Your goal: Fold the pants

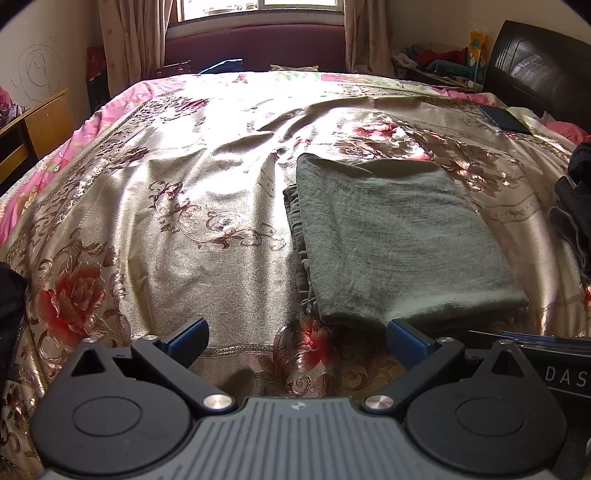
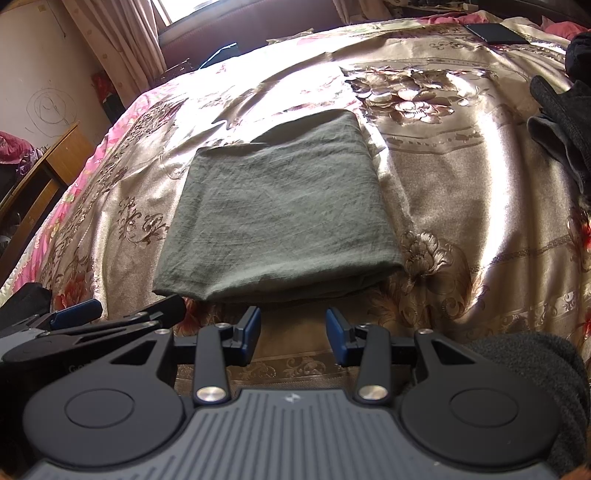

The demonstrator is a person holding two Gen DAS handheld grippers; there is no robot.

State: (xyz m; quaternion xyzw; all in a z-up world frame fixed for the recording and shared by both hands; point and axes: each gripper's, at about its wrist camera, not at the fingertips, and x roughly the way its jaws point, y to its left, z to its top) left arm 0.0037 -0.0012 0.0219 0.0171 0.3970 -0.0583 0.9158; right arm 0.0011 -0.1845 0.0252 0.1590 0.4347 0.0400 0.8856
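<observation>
Both grippers hang over the near edge of the bed with nothing between their fingers. Low in the left wrist view, the left gripper (image 1: pixel 297 338) has its blue-padded fingers spread wide; the right-hand pad (image 1: pixel 408 341) sits just at the near edge of the pants without pinching them. Low in the right wrist view, the right gripper (image 2: pixel 293 332) has its jaws parted by a moderate gap, empty, the fingertips just short of the near fold of the cloth. In that same view the left gripper appears at the lower left of the frame, seen from the side.

Beyond the fingertips lie the pants (image 2: pixel 280 214), grey-green, folded into a flat rectangle. They fill the centre of the right wrist view and sit right of centre in the left wrist view, where the stacked edges of the layers show along the left side of the bundle (image 1: pixel 301 240). They rest on a shiny floral bedspread (image 1: pixel 166 206) of beige and gold with red roses.

Further out, dark clothing (image 2: pixel 565 122) lies at the right edge of the frame, and a dark flat object (image 2: pixel 495 32) at the upper right. A window with curtains (image 1: pixel 136 33) runs along the top, and a wooden desk (image 1: pixel 40 125) stands at the left edge.
</observation>
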